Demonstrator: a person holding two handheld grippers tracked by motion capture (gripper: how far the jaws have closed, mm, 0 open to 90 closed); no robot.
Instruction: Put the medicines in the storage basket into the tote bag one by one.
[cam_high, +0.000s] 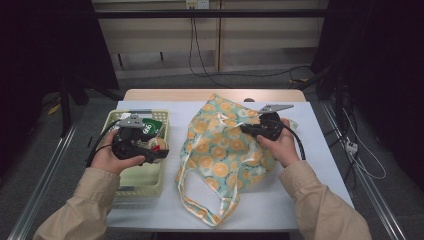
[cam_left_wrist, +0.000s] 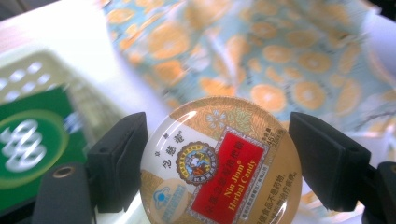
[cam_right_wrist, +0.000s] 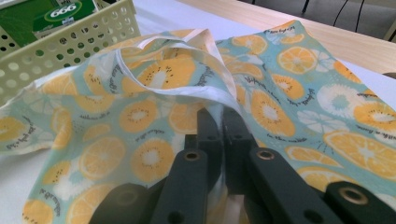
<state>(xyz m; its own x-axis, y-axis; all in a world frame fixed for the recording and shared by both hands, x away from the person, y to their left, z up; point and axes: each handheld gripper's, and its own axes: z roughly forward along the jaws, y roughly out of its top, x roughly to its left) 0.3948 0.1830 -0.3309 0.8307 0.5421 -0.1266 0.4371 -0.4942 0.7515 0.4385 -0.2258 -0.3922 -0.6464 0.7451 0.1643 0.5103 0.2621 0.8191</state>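
On the white table (cam_high: 300, 130), at about nine o'clock from the centre, sits my pale yellow basket (cam_high: 145, 177). My left gripper (cam_high: 159, 154) is above the basket's three o'clock side, jaws clamped on a round candy tin (cam_left_wrist: 220, 164). Left gripper view: the two black pads press the tin's rim from either side, lid facing the camera, red label reading "Nin Jiom Herbal Candy". Tin is clear of the basket floor as far as I can judge; the high view shows it small, at the gripper's tip.

A green box (cam_right_wrist: 46, 16) marked 666 lies in the basket, toward twelve o'clock.

Table centre: the orange-slice print tote bag (cam_high: 220, 150) lies flat-ish, crumpled, its handles (cam_high: 200, 205) trailing toward six o'clock. My right gripper (cam_high: 243, 128) is at the bag's upper part, roughly one o'clock of the bag's middle. Right gripper view: jaws pressed together, pinching a fold of the fabric with its white hem (cam_right_wrist: 219, 93); the pinched cloth is raised into a ridge above the rest.

Basket and bag lie just beside each other; whether they touch I cannot tell.
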